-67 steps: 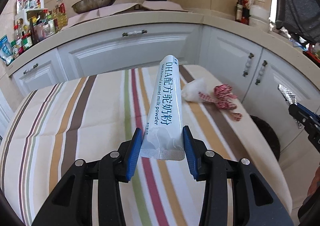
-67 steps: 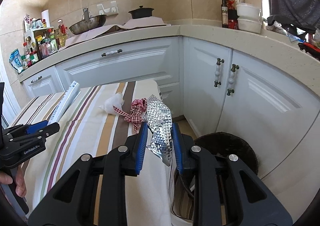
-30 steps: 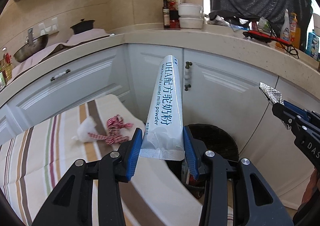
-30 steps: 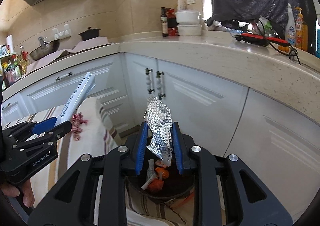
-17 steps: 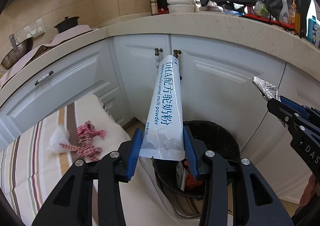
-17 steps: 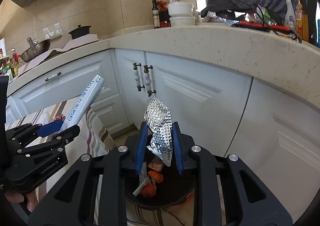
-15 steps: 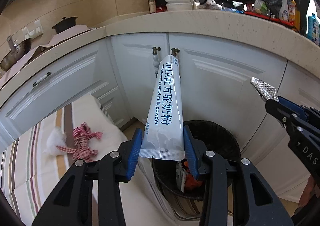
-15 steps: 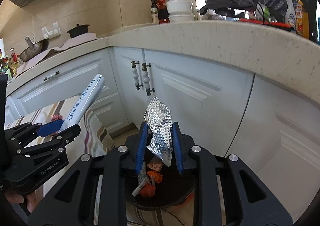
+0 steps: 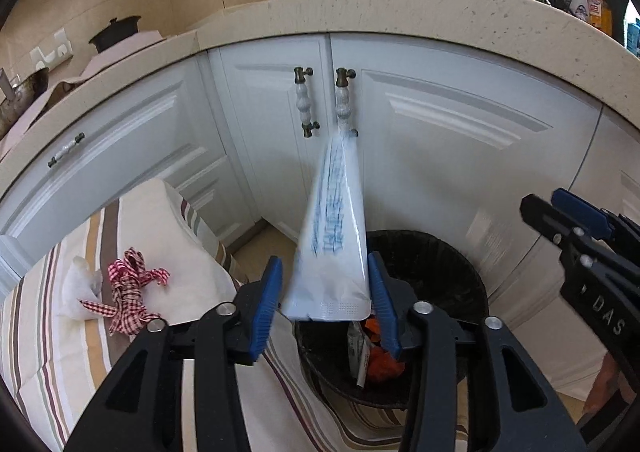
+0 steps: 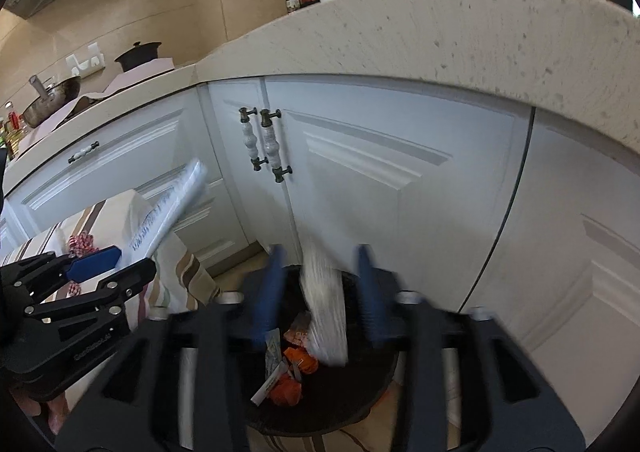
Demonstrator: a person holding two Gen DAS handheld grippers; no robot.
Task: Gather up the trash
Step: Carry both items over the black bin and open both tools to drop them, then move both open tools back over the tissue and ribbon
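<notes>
My left gripper is open above the black trash bin. The white milk powder sachet is loose between its fingers and blurred, slipping down. My right gripper is open over the same bin. The silver foil wrapper is blurred between its fingers, falling toward the bin. The left gripper and sachet also show in the right wrist view. A white tissue and a red checked ribbon lie on the striped tablecloth.
The bin holds orange wrappers and paper scraps. White cabinet doors with paired handles stand right behind the bin under a beige stone counter. The right gripper shows at the right edge of the left wrist view.
Both grippers have opened over the bin. The sachet and the foil wrapper have come free and are dropping. Both grippers moved lower and closer to the bin.
</notes>
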